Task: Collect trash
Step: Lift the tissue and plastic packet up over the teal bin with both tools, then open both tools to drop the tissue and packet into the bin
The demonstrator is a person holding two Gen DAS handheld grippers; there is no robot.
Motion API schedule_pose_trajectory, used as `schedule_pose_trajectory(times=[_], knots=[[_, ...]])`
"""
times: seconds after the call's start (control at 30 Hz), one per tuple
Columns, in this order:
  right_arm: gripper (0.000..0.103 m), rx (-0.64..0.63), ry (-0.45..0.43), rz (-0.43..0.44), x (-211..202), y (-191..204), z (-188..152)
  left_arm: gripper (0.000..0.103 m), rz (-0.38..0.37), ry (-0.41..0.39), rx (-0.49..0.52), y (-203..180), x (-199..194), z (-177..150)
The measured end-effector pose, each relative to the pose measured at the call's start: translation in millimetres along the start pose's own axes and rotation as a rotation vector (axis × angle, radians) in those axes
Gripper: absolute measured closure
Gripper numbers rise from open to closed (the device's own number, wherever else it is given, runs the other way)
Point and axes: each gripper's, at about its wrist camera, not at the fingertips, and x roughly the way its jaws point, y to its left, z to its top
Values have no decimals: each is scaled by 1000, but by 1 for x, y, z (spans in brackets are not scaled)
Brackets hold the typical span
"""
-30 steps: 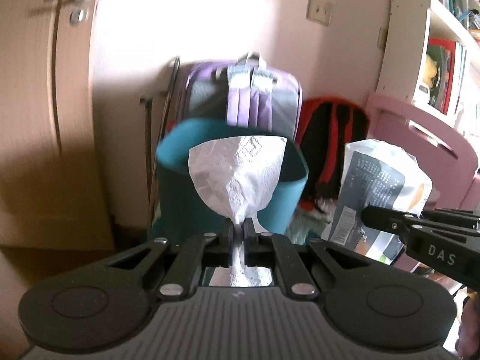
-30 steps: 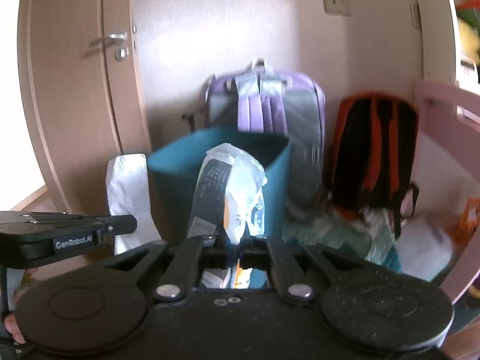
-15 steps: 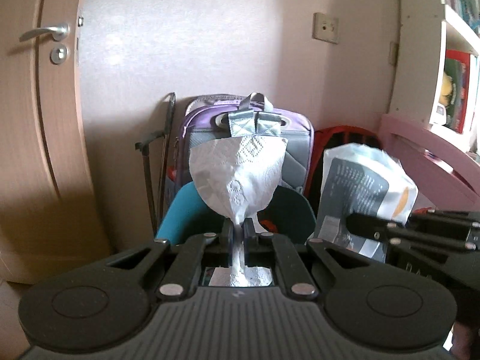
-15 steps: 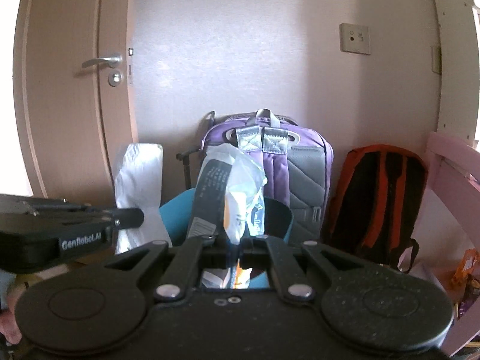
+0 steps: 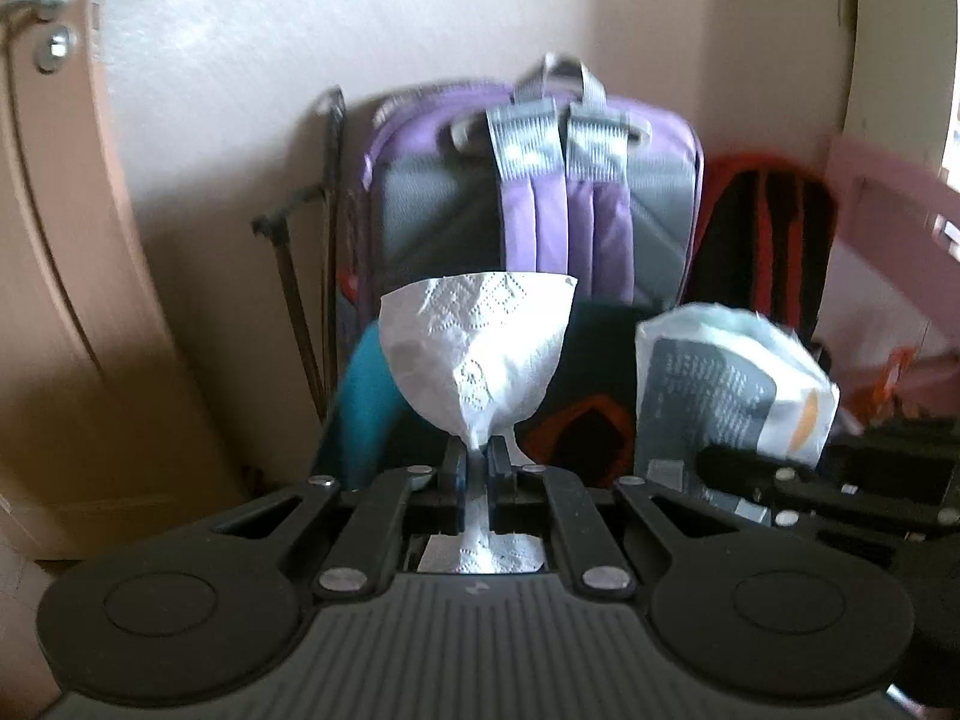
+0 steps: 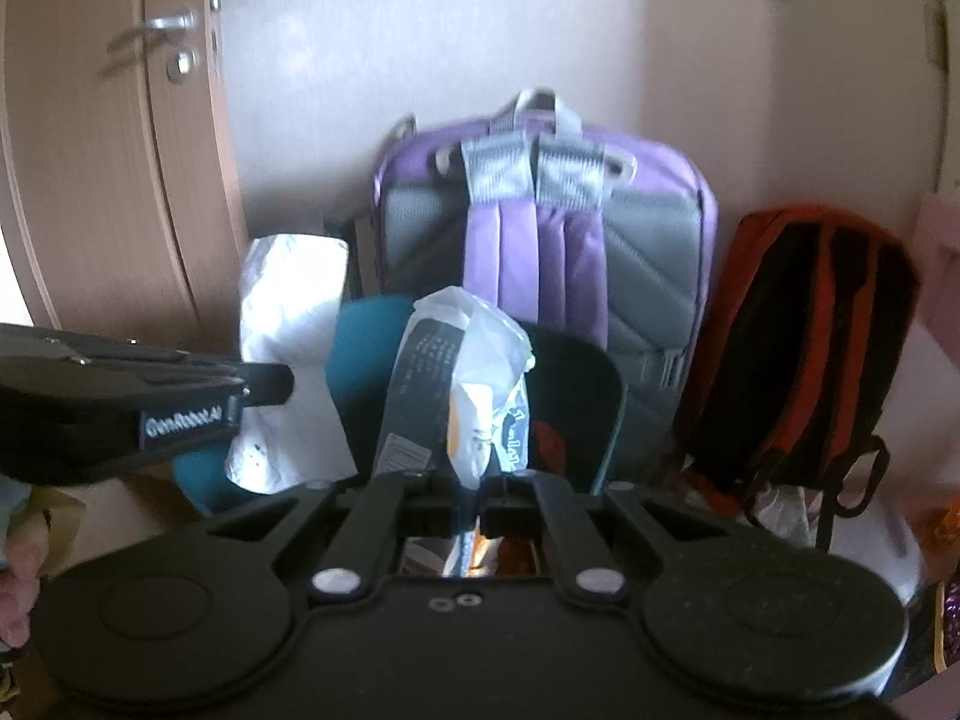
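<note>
My left gripper (image 5: 475, 457) is shut on a white paper napkin (image 5: 480, 354) that fans out above its fingertips. The right gripper (image 6: 477, 483) is shut on a crumpled plastic wrapper (image 6: 465, 396) with dark print and an orange patch. Both pieces hang just in front of a teal bin (image 6: 366, 354) whose dark opening (image 6: 576, 396) holds something red. In the left wrist view the wrapper (image 5: 732, 390) and the right gripper (image 5: 780, 480) sit to the right of the bin (image 5: 366, 402). In the right wrist view the left gripper (image 6: 264, 384) and the napkin (image 6: 288, 324) are at the left.
A purple and grey backpack (image 6: 546, 222) leans on the wall behind the bin, with a black and orange backpack (image 6: 804, 348) to its right. A wooden door (image 6: 108, 150) with a metal handle stands at the left. Pink furniture (image 5: 888, 222) and loose clutter (image 6: 780, 510) fill the right.
Both grippers have drawn back from the bin and then come forward over it again, still holding the napkin and the wrapper. The bin's opening now sits below the fingertips.
</note>
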Motion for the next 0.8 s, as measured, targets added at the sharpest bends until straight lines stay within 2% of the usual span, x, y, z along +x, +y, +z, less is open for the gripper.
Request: schedule_pose_trajectory(times=[0.3, 0.53, 0.63, 0.7, 0.77, 0.8], knots=[[89, -37, 111, 11, 27, 3, -5, 97, 0, 122, 51, -3, 41, -11], [83, -53, 124, 0, 30, 3, -7, 92, -14, 158, 46, -4, 50, -17], [74, -53, 113, 1, 26, 3, -7, 90, -21, 154, 33, -3, 48, -19], [71, -51, 103, 6, 21, 3, -8, 82, -24, 149, 14, -2, 46, -18], [70, -48, 98, 5, 17, 3, -7, 67, -22, 136, 9, -1, 42, -18], [67, -43, 92, 10, 14, 2, -7, 64, -20, 127, 9, -1, 39, -18]])
